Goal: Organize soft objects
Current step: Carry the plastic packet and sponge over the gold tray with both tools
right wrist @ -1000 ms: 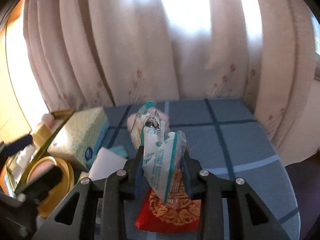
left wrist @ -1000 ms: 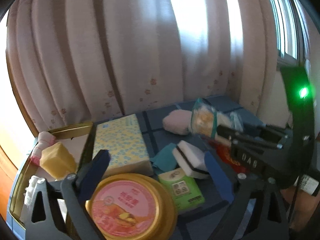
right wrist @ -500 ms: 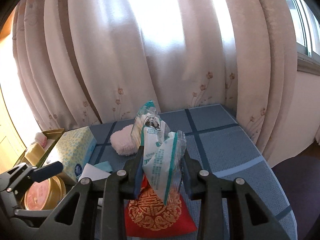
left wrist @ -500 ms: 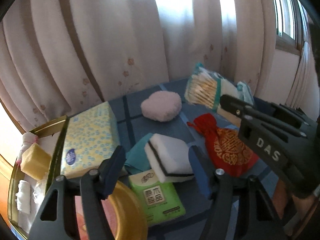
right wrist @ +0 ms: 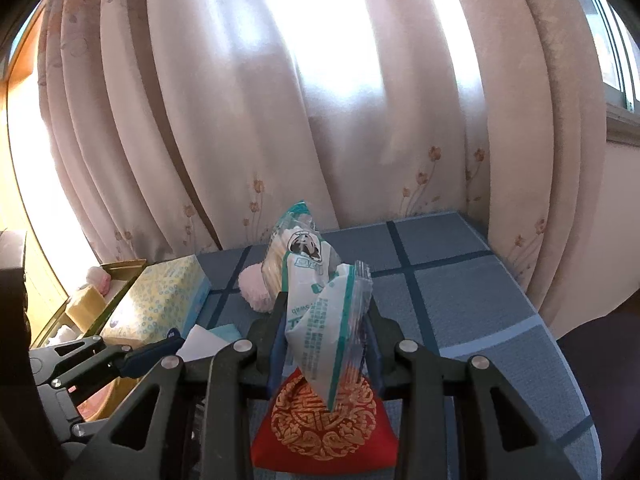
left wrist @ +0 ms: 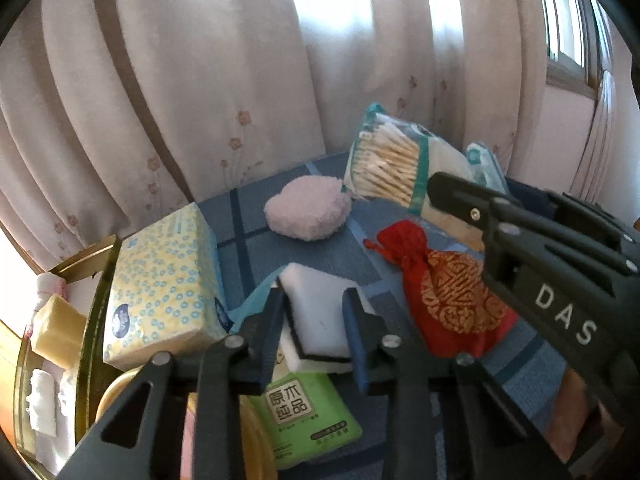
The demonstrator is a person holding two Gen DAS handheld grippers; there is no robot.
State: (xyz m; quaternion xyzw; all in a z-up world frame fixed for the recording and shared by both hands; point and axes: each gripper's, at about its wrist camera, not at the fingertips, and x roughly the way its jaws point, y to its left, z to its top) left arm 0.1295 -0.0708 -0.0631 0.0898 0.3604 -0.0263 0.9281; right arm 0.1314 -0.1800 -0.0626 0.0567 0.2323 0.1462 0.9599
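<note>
A white sponge (left wrist: 316,312) with a black stripe lies tilted on a green tissue pack (left wrist: 304,412) and a teal cloth (left wrist: 250,304). My left gripper (left wrist: 314,316) has its jaws closing on that sponge, a blue pad against each side of it. My right gripper (right wrist: 326,328) is shut on a clear bag of cotton swabs (right wrist: 320,304) and holds it in the air. The left wrist view shows the bag of cotton swabs (left wrist: 384,164) above the cloth-covered table. A red pouch (right wrist: 324,420) lies under it, and a pink fluffy puff (left wrist: 306,214) sits further back.
A yellow flowered tissue box (left wrist: 160,280) stands at the left. Beside it a gold tray (left wrist: 94,312) holds a yellow sponge (left wrist: 56,328) and white wads. A round gold tin (left wrist: 250,440) sits at the front edge. Curtains (right wrist: 320,120) hang close behind the blue checked tablecloth (right wrist: 460,300).
My left gripper came forward and down past the round tin to the white sponge, and its jaws narrowed from wide open onto the sponge. The right gripper still holds the swab bag in place.
</note>
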